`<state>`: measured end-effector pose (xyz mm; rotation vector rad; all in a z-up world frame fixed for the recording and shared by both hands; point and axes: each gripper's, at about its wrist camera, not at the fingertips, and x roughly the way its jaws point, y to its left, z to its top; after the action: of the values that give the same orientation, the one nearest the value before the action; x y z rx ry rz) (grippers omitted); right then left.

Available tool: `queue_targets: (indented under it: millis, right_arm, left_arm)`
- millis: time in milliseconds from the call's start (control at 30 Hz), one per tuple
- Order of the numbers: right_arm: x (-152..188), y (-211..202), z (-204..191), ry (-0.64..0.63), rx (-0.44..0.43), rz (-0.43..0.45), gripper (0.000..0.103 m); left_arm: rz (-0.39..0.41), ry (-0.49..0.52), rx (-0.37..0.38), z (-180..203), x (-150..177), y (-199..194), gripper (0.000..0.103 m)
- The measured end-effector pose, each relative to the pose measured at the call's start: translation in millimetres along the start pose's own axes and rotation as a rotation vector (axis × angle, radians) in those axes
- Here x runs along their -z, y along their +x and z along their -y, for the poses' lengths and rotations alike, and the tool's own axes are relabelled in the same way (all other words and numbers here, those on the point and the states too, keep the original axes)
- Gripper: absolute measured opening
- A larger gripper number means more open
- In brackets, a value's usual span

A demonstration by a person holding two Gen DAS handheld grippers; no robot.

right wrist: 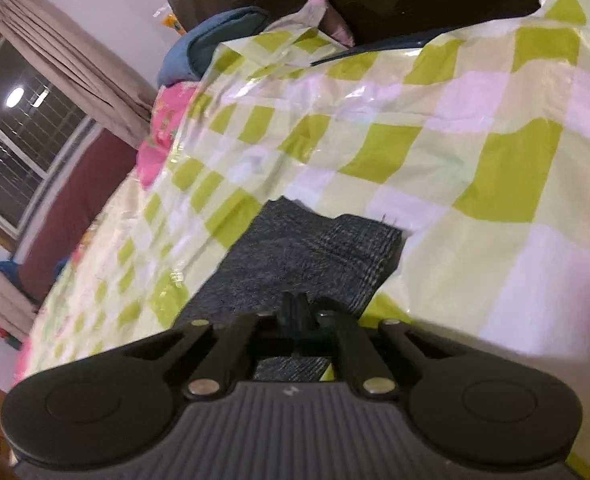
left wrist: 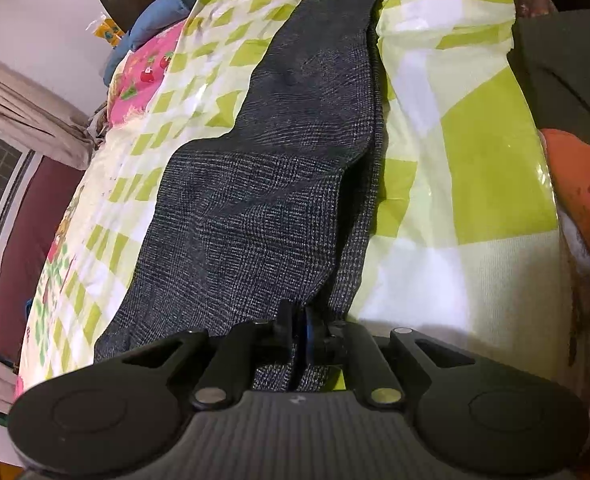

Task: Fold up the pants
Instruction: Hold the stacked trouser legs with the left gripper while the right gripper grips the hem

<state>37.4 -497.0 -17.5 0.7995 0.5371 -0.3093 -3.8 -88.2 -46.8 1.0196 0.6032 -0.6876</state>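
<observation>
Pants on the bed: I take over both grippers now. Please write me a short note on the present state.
Left gripper: shut on the pants, pinching the dark checked fabric at the near end.
Right gripper: shut, at the pants' leg end; whether it pinches fabric is unclear.
Pants: stretched long across the green checked cover, one leg laid over the other.
Done: the lengthwise fold appears made.
Left: probably bring the leg end toward the other end, then smooth.

Dark grey fine-checked pants [left wrist: 279, 184] lie on a lime-green, white and cream checked sheet [left wrist: 475, 168].
</observation>
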Motion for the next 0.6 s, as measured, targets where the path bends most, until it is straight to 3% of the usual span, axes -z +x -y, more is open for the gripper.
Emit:
queue_targets:
  millis: [100, 167, 267, 333, 500, 533, 567, 600]
  right_arm:
    - [0, -13, -2, -0.055, 0.02, 0.054, 0.003]
    - [-7, -7, 9, -0.006, 0.09, 0.061, 0.008]
    - [-13, -8, 27, 0.101, 0.079, 0.077, 0.007]
    - [-13, -10, 31, 0.096, 0.077, 0.094, 0.007]
    - [-8, 0, 24, 0.006, 0.039, 0.069, 0.033]
    - [-8, 1, 21, -0.009, 0.038, 0.071, 0.033]
    - [-9, 1, 19, -0.017, 0.031, 0.074, 0.022]
    - [-9, 2, 15, -0.022, 0.007, 0.071, 0.002]
  left_arm:
    - [-0.002, 0.01, 0.0, 1, 0, 1, 0.023]
    - [-0.005, 0.017, -0.003, 2, -1, 1, 0.023]
    - [-0.01, 0.013, -0.006, 2, -2, 0, 0.023]
    - [-0.013, 0.015, -0.009, 3, -2, 1, 0.022]
    - [-0.02, 0.036, -0.01, 5, -3, 1, 0.022]
    - [-0.023, 0.036, -0.007, 4, -4, 1, 0.022]
    - [-0.026, 0.038, -0.006, 4, -4, 2, 0.022]
    - [-0.029, 0.04, -0.005, 4, -5, 2, 0.022]
